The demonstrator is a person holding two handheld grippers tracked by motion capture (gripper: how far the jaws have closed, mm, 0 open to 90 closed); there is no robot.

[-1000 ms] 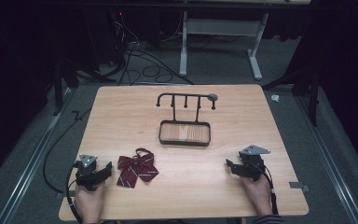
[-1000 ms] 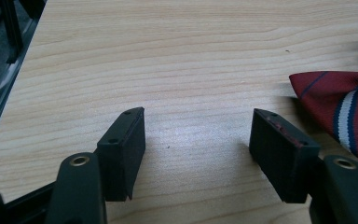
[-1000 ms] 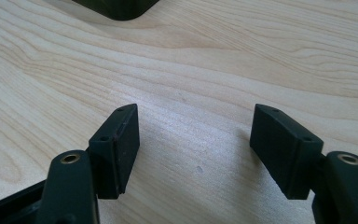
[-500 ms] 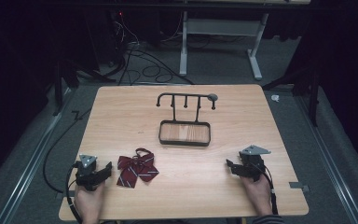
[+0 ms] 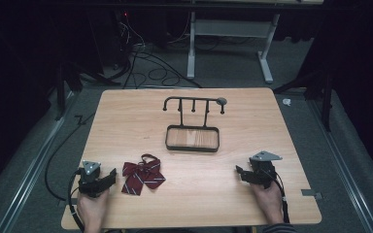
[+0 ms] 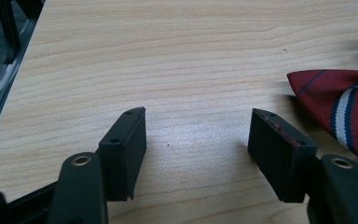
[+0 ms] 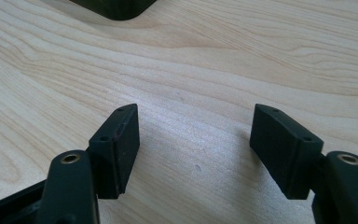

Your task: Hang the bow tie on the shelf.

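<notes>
Nothing has shifted since the earlier frames: both hands rest at the near edge of the table just as they did, and the bow tie has not moved.

From the high view, the left gripper sits at the near left, its jaws turned toward the dark red striped bow tie, which lies flat just beside it, close but apart. The right gripper rests well to the right, away from the bow tie. Farther back, at mid-table, stands a black hook stand with a tray base and a row of hooks, likely the place meant for the bow tie.

Looking along the left gripper, the jaws stand wide apart with only bare wood between them; the bow tie lies just beyond the right-hand jaw, so a small turn would bring it between them.

Along the right gripper, the jaws are likewise spread and hold nothing, with a dark corner of the stand's base farther ahead.
</notes>
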